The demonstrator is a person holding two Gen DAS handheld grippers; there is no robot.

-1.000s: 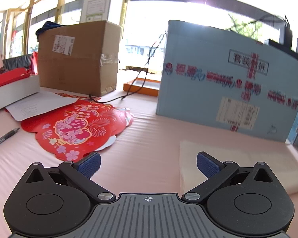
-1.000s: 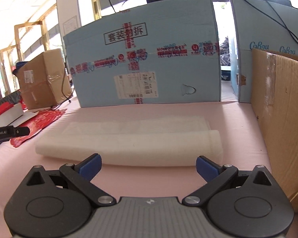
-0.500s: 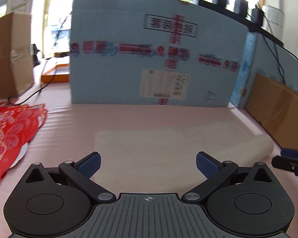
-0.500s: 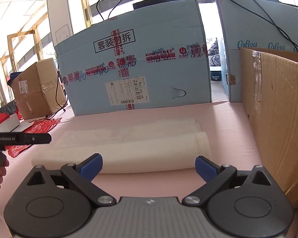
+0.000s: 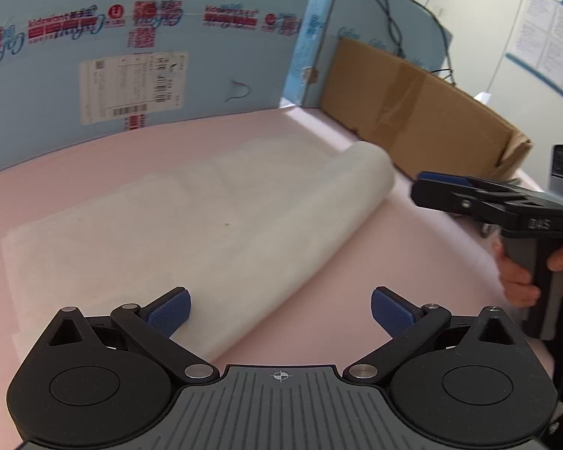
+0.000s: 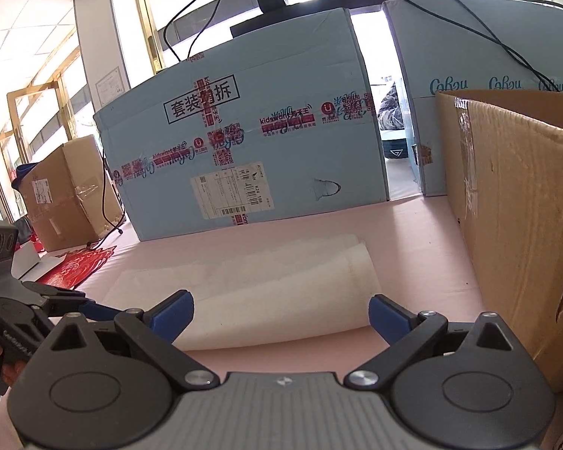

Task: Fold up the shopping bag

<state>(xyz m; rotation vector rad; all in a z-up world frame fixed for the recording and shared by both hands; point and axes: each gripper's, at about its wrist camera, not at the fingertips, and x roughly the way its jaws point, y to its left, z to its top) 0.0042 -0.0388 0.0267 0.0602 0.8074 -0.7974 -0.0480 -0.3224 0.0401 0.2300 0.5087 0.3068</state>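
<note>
Left wrist view: your left tool [image 5: 280,309] sits nearest the camera, its two blue-padded fingers spread wide with nothing between them. The left pad [image 5: 169,311] hangs over the near corner of the one shopping bag [image 5: 176,225], a pale, whitish sheet lying flat on the pink counter [image 5: 413,281]. The bag's right-hand edge is a soft rounded fold running away from you. To the right, past that fold and clear of the bag, your right tool [image 5: 428,187] is seen side-on; from here you cannot tell how far it is open. Your right hand [image 5: 521,281] grips its handle. Beyond the bag stand two boxes: one light blue carton [image 5: 131,56] with red printed tape and a white label, and one brown cardboard box [image 5: 413,112] to its right.

Right wrist view: your right tool [image 6: 281,313] is closest, its fingers also spread wide and empty, pointing at the bag's [image 6: 244,292] folded near edge. Your left tool [image 6: 71,302] enters low from the left. Farther back the same blue carton [image 6: 262,150] faces you, the brown box [image 6: 514,225] rises on the right, a second blue carton [image 6: 469,75] stands behind it, a second, taped brown box [image 6: 67,195] sits far left, and red paper cutouts [image 6: 79,268] lie on the counter [image 6: 413,243] in front of it.
</note>
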